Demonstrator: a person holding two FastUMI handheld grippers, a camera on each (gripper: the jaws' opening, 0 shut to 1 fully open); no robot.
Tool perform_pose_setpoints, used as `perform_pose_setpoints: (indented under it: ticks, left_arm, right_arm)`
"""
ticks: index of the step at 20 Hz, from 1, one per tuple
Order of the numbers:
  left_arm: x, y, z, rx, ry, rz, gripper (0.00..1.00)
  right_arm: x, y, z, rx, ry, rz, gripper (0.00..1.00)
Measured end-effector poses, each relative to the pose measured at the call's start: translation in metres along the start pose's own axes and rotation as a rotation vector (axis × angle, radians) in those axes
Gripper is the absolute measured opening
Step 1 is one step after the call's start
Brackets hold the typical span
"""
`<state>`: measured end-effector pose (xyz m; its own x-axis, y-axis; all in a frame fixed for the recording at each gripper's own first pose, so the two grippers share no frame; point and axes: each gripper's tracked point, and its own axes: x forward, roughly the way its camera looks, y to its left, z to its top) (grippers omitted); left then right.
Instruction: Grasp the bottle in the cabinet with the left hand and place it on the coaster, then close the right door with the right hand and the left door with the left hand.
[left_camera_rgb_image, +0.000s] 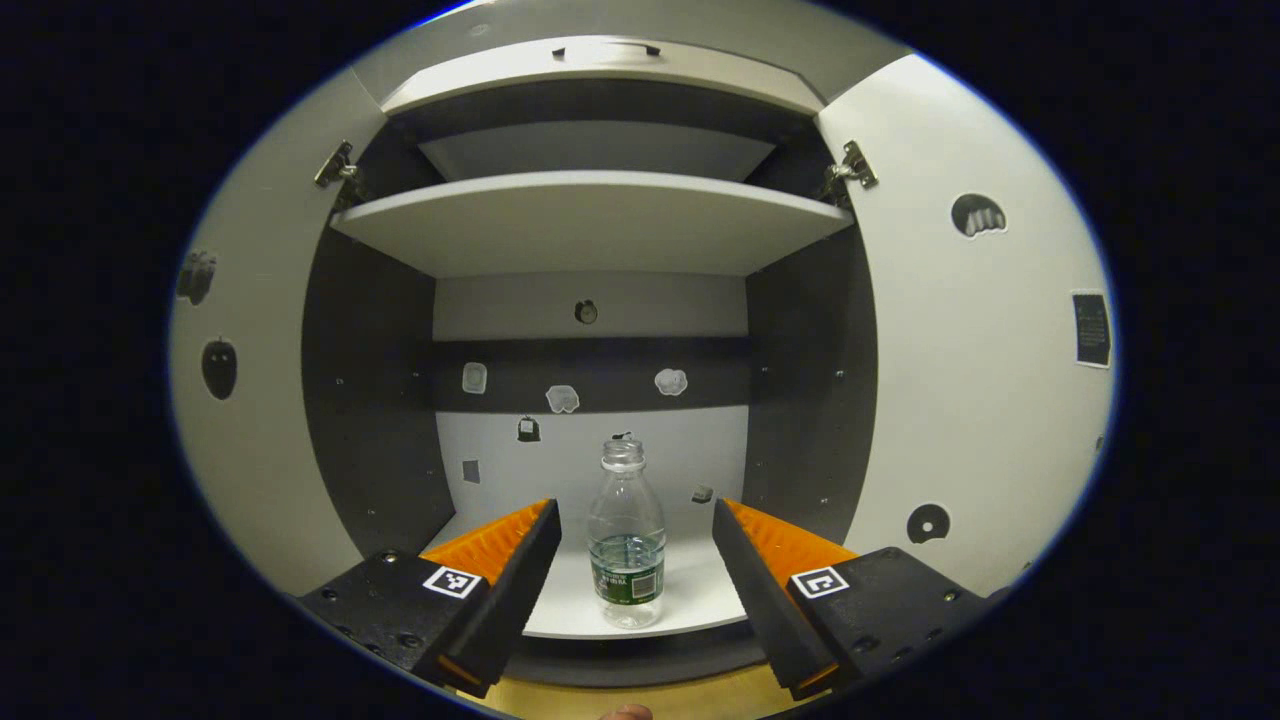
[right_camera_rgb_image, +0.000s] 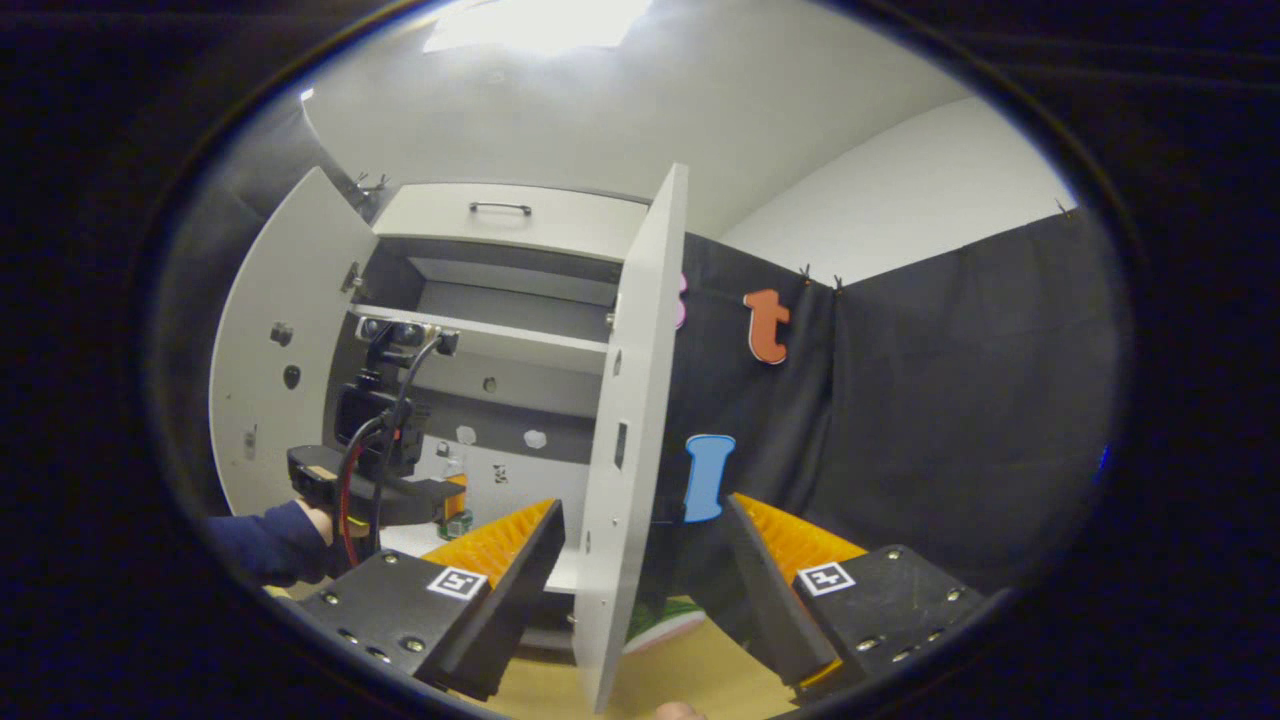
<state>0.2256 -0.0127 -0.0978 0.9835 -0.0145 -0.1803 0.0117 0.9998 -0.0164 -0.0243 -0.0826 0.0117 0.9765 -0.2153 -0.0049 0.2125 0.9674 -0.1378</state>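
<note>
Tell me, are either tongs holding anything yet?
No. The left tongs are open around the bottle without touching it; the right tongs are open, with the right door's edge between them.

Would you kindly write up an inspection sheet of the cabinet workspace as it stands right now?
Surface: pale lower cabinet shelf, bare apart from the bottle; light wooden tabletop below the cabinet.
Job's things: clear plastic bottle with a dark label, upright near the shelf's front edge, a little water inside; left white door and right white door both open. A green-edged thing, perhaps the coaster, peeks out behind the right door; cannot tell.
Clutter: small stickers on the back panel and doors.
Grippers: left gripper open, fingers either side of the bottle, not touching; right gripper open, astride the right door's edge.
Cables: red and black cables on the left gripper.
Surroundings: black cloth wall, white ceiling.
</note>
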Motion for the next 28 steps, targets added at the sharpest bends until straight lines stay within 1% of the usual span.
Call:
perform_pose_setpoints:
  ticks: [4,8,10,11,14,17,22,25,28]
  left_arm:
    - [0.041,0.002,-0.019,0.001,0.051,0.020,0.97]
    - [0.065,0.006,-0.030,-0.016,0.083,0.037,0.97]
    - [0.069,0.009,-0.034,-0.009,0.091,0.047,0.89]
    - [0.073,0.009,-0.033,-0.010,0.084,0.045,0.79]
    - [0.066,0.010,-0.033,-0.019,0.089,0.035,0.78]
    - [0.043,0.006,-0.028,-0.042,0.077,-0.008,0.78]
    - [-0.030,0.006,-0.027,-0.047,0.060,-0.077,0.77]
    - [-0.078,0.010,-0.038,-0.051,0.067,-0.102,0.77]
    - [-0.114,0.014,-0.063,-0.064,0.093,-0.125,0.77]
  right_arm:
    - [0.000,-0.018,-0.007,-0.018,0.026,-0.062,0.96]
    - [0.000,-0.025,-0.018,-0.035,0.048,-0.076,0.97]
    - [-0.001,-0.025,-0.019,-0.033,0.050,-0.072,0.98]
    - [-0.001,-0.025,-0.018,-0.029,0.047,-0.070,0.98]
    - [0.000,-0.026,-0.018,-0.019,0.039,-0.064,0.98]
    - [0.001,-0.026,-0.018,-0.011,0.034,-0.053,0.98]
    - [0.002,-0.021,-0.015,0.007,0.015,-0.005,0.97]
    - [0.001,-0.015,-0.011,0.014,0.003,0.035,0.97]
    - [-0.003,-0.009,-0.007,0.024,-0.016,0.076,0.98]
